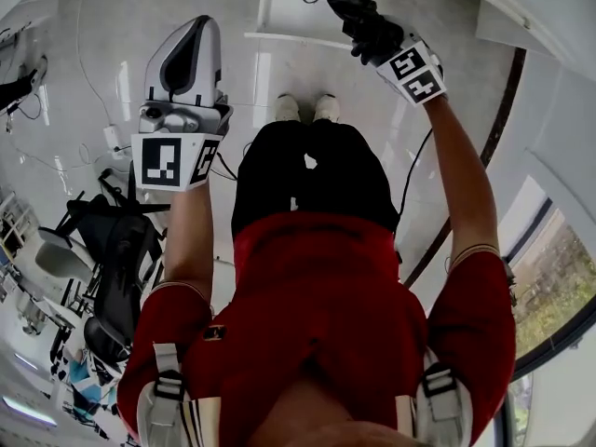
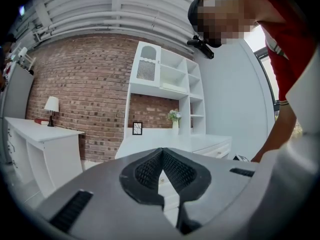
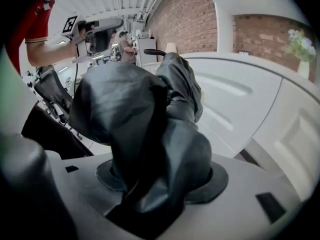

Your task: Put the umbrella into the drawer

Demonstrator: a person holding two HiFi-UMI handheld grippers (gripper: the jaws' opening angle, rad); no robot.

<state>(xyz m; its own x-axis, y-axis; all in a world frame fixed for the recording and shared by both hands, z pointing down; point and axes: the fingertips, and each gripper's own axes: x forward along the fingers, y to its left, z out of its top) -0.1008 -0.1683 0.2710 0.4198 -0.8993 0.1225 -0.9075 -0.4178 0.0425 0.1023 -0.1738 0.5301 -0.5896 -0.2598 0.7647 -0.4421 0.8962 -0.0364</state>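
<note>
My right gripper is clamped on the 1 umbrella. Both pads bite into its black folded fabric near one end, and the jaws stand wide w/ the bundle filling the gap. The rest of it sticks out away from me, w/ the slim handle end furthest off. It's up in the air, outside and in front of the white cabinet. On that cabinet I count 2 panelled fronts side by side (whether they pull out or swing, can't tell), both closed flat.

My left gripper is pressed together at the tips w/ nothing between them, pointing roughly level across the room.

Past it, in the left gripper view:
- 1 white shelf unit stands against the brick wall.
- 1 small picture frame and 1 vase of flowers sit on the white top below the shelves.
- 1 lamp sits on a separate white desk further left.

Head view, looking down, shows my 2 white shoes on the pale floor. The 2 grippers are held out on either side of them, well apart. 1 black office chair stands off to my left.
</note>
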